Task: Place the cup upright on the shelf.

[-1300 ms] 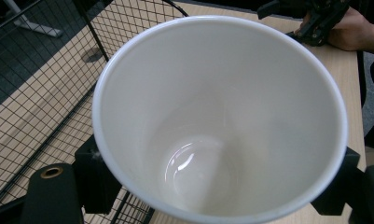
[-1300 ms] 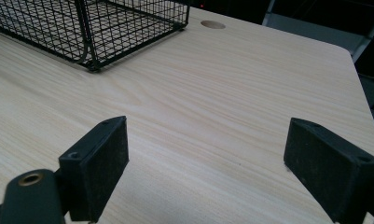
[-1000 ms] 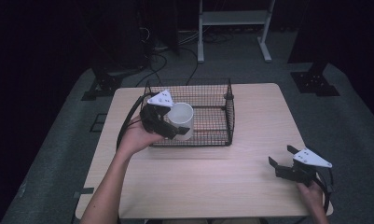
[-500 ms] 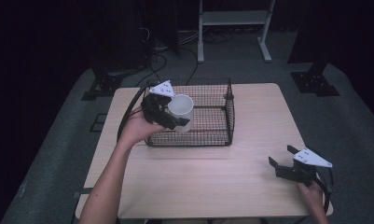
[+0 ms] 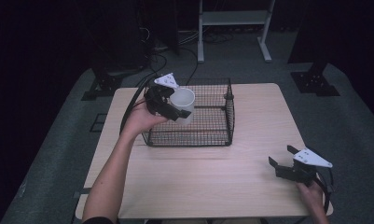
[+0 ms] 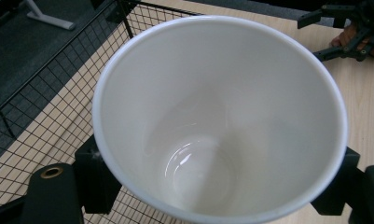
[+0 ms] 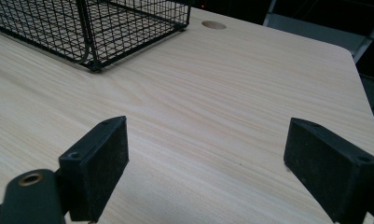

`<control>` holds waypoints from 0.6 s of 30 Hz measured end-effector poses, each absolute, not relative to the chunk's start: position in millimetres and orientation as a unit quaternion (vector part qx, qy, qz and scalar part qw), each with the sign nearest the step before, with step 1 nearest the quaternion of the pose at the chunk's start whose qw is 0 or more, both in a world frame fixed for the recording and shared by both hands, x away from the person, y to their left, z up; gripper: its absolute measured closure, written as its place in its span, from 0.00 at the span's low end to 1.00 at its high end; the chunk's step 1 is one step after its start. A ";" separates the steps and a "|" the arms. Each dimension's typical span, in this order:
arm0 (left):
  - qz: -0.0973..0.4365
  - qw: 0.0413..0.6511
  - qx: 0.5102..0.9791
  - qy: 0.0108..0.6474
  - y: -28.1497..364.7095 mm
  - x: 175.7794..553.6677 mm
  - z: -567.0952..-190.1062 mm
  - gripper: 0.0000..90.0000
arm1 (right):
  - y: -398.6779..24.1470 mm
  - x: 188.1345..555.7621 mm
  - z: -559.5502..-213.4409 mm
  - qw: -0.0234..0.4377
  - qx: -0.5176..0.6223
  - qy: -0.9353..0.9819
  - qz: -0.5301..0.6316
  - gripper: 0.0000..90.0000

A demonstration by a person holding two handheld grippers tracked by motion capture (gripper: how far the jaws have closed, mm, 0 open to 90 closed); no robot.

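Glossy white cup [image 6: 222, 121], matt wood table [image 7: 212, 107]

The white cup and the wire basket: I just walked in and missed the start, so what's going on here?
A person works at a wooden table with tongs in each hand. The left tongs grip a white cup by its sides, holding it over the left part of the black wire basket. The cup is empty inside. The right tongs sit open and idle near the table's right front corner, holding nothing.
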State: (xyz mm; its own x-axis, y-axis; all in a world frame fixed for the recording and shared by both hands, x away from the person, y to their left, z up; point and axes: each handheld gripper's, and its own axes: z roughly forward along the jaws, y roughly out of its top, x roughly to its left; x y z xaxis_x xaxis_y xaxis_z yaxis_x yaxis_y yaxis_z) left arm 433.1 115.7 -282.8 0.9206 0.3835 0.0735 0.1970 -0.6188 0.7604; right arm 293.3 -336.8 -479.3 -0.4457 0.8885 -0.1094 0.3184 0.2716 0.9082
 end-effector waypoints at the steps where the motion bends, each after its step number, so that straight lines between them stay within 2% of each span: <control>1: 0.116 0.405 0.892 0.163 114.7 434.7 -282.8 0.23 | -336.8 293.3 -479.3 0.325 0.414 0.728 0.439 0.15; 18: 0.113 0.397 0.894 0.176 100.8 466.5 -302.7 0.23 | -336.8 293.0 -479.3 0.324 0.413 0.728 0.441 0.15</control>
State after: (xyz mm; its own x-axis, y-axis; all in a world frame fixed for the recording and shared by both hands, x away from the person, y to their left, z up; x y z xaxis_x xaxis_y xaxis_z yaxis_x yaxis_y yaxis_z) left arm 466.5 100.8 -302.7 0.9124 0.4046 0.0620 0.2255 -0.6234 0.7487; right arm 293.0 -336.8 -479.3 -0.4497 0.8866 -0.1079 0.3154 0.2706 0.9096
